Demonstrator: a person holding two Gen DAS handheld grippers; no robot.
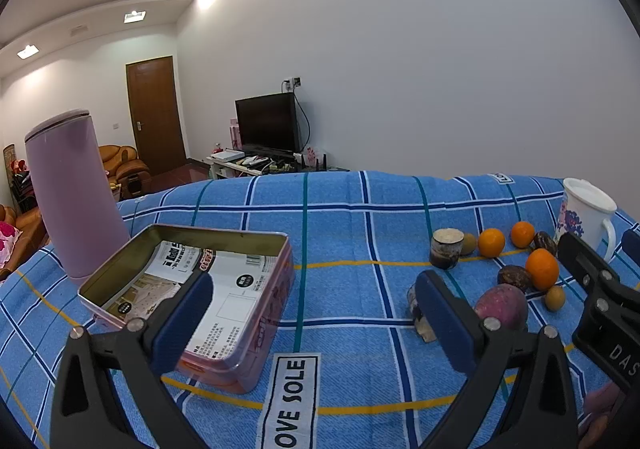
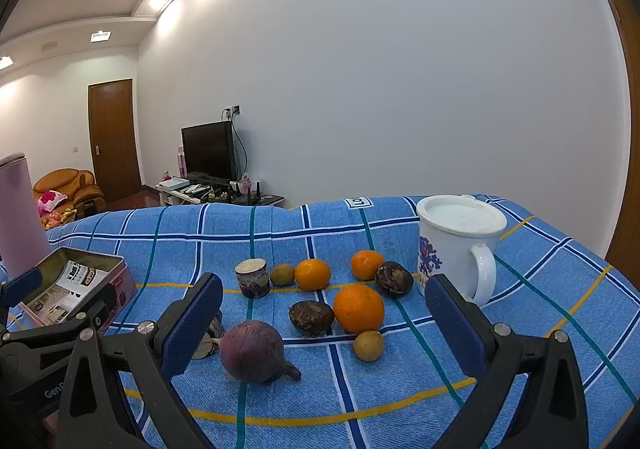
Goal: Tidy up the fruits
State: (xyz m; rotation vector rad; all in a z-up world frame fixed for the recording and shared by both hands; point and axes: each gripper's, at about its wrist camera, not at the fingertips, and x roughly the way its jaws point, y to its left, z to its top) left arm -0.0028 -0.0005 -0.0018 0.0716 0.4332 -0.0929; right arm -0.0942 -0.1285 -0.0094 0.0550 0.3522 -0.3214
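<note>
Both the left gripper (image 1: 316,329) and the right gripper (image 2: 324,325) are being held wide open and empty above the blue checked cloth (image 2: 540,329). The fruits (image 2: 359,309) are lying clustered mid-cloth; the open tin (image 1: 256,313) is sitting toward its left edge. Round fruit may be nudged rolling.

left tongs (image 1: 316,313): black frame, blue pads, silver screws | right tongs (image 2: 324,319): same, pale lettering
</note>
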